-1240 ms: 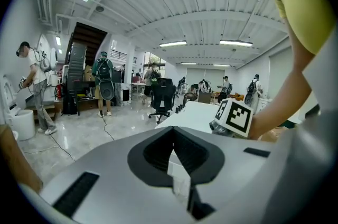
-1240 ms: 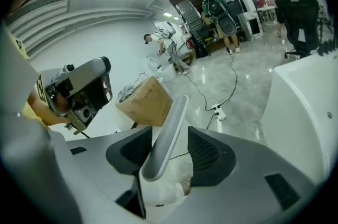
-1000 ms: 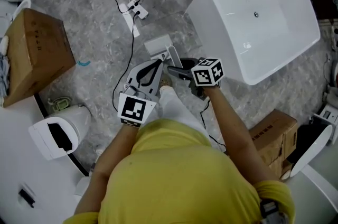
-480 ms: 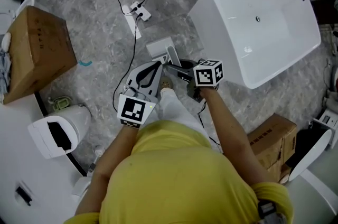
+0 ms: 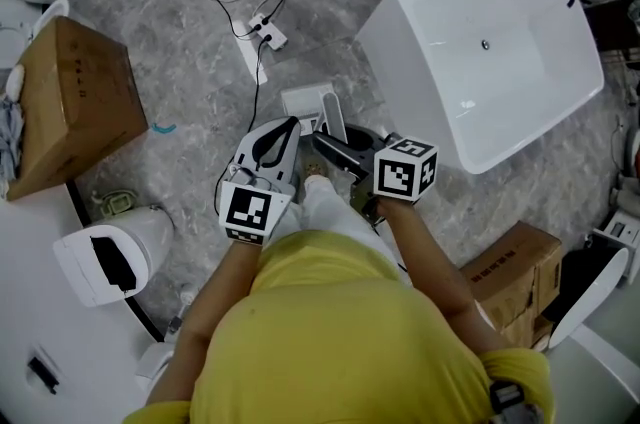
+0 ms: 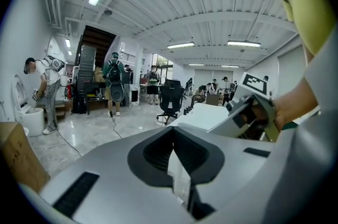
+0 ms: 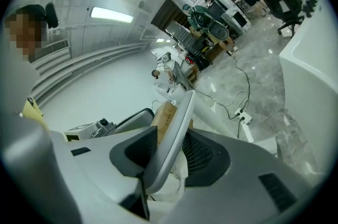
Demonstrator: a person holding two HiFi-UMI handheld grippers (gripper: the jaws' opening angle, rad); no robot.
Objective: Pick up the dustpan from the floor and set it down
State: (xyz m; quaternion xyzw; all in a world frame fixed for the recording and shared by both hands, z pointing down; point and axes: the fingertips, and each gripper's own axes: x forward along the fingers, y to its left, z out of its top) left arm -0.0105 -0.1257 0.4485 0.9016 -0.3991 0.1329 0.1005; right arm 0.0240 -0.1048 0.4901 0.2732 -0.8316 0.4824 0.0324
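Note:
The grey dustpan (image 5: 305, 99) hangs just above the marble floor in front of me, its long handle (image 5: 333, 119) standing up. My right gripper (image 5: 325, 142) grips that handle; in the right gripper view the pale handle (image 7: 177, 122) runs up between the dark pads (image 7: 203, 157), pressed between them, though the jaws are opening slightly. My left gripper (image 5: 288, 124) hovers just left of the dustpan, shut with its tips meeting and nothing held. In the left gripper view the left gripper (image 6: 173, 130) points toward the right gripper's marker cube (image 6: 254, 84).
A white bathtub (image 5: 480, 62) stands to the right. A cardboard box (image 5: 70, 102) and a white toilet (image 5: 115, 252) are on the left. A power strip (image 5: 268, 32) with cables lies ahead, and more boxes (image 5: 510, 277) sit at the lower right.
My right gripper has risen with the dustpan, whose handle now stands more upright. The left gripper has shifted only slightly.

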